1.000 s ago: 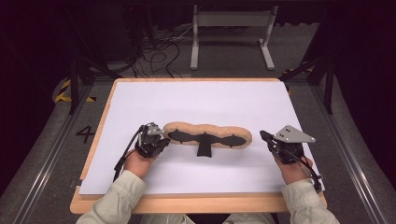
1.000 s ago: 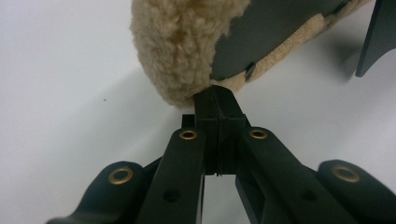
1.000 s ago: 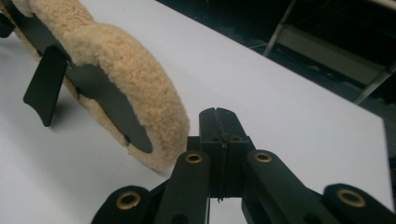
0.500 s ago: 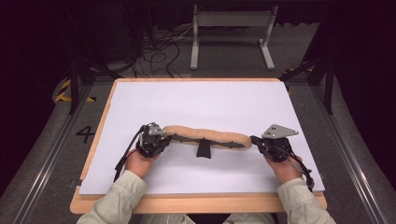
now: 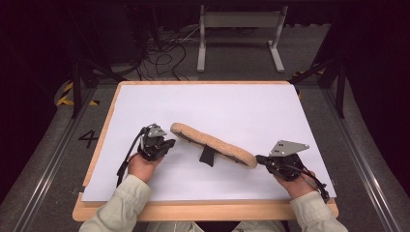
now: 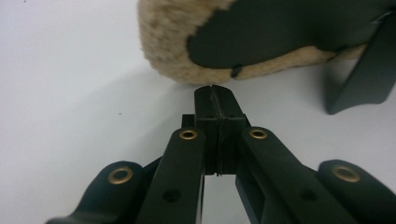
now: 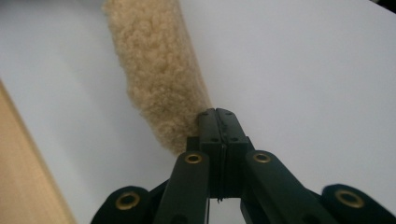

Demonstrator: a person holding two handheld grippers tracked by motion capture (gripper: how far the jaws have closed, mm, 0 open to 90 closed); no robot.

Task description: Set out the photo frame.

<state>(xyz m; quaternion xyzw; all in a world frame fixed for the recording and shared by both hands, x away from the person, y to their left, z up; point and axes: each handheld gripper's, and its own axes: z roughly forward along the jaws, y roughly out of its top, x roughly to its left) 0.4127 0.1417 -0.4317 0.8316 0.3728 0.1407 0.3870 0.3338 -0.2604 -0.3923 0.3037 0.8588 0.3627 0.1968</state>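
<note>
From the high view, a tan fleece pad [image 5: 212, 144] lies slantwise on the white-covered counter [image 5: 251, 108], between the left hand-held gripper [image 5: 167, 145] and the right hand-held gripper [image 5: 260, 158]. In the left gripper view, the jaws are clenched on nothing, tips just short of the pad's furry end [image 6: 173, 51]. In the right gripper view, the jaws are clenched too, tips against the pad's near end [image 7: 161, 79].

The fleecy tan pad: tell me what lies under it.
The fleecy tan pad lies on the white sheet that covers the wooden table. A black strap sticks out from beneath its near edge. Where that strap attaches is hidden under the pad.
</note>
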